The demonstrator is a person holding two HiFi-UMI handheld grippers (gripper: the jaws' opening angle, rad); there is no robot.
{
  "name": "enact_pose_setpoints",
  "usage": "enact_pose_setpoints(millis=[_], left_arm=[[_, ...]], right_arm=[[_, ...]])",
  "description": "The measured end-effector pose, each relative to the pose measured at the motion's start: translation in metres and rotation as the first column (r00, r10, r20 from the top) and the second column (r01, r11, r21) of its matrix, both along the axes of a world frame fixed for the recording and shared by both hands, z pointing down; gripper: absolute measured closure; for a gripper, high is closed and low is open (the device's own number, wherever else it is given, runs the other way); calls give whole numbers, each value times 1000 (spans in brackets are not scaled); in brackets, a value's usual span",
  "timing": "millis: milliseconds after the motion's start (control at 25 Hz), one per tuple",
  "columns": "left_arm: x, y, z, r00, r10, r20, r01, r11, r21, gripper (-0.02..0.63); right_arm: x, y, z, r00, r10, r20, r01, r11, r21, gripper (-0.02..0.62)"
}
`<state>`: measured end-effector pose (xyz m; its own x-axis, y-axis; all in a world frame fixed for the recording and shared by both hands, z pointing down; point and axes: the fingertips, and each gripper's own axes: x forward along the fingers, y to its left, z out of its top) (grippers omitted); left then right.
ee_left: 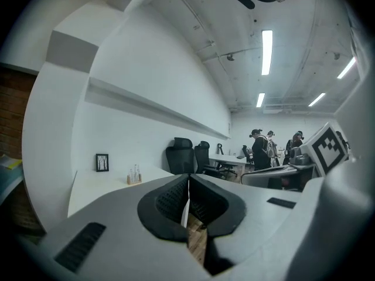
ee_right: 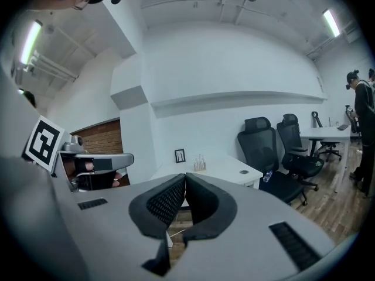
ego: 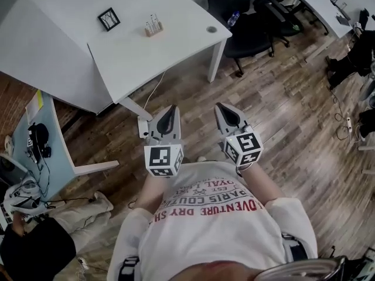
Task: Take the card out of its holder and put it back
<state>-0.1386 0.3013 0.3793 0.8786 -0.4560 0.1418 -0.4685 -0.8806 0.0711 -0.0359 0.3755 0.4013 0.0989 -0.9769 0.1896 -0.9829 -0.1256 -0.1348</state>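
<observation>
A small wooden holder (ego: 153,26) with pale cards standing upright in it sits on the white table (ego: 135,57), far ahead of both grippers. The same holder (ee_left: 133,176) is tiny in the left gripper view, and the holder (ee_right: 200,164) is just as small in the right gripper view. My left gripper (ego: 170,108) and right gripper (ego: 221,105) hang side by side over the wooden floor, close to the person's chest. Both have their jaws together with nothing between them. The left gripper's tips (ee_left: 188,178) meet, and so do the right gripper's tips (ee_right: 185,175).
A black picture frame (ego: 109,19) stands on the table left of the holder. Black office chairs (ego: 249,22) sit right of the table, one with a water bottle (ego: 233,19) on it. A cluttered desk (ego: 35,145) is at the left. People (ee_left: 259,148) stand far off.
</observation>
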Motion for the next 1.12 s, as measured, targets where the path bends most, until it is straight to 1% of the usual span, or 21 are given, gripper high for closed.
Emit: enact_pose_setpoints(millis=[280,520,760,920,1120], left_arm=[[28,-27,13,998,-43,39,43,999,-17,581],[64,-72,21,999,-35,41,36,999,-24,581],[111,-141,18,1000,10,24,-9,999,-32,581],[140,-198,10,999,42,8,-42,999,-31,581],[165,-277,11,998,58,-12,-58,997,-50,581]], right_arm=[[31,-27,17,998,-46,45,47,999,-15,571],[65,-69,20,998,-42,44,43,999,-16,571],[100,-135,17,999,-21,39,22,999,-27,571],[124,-193,9,999,-9,33,10,999,-32,571],[149,-270,3,1000,7,11,-7,1000,-22,571]])
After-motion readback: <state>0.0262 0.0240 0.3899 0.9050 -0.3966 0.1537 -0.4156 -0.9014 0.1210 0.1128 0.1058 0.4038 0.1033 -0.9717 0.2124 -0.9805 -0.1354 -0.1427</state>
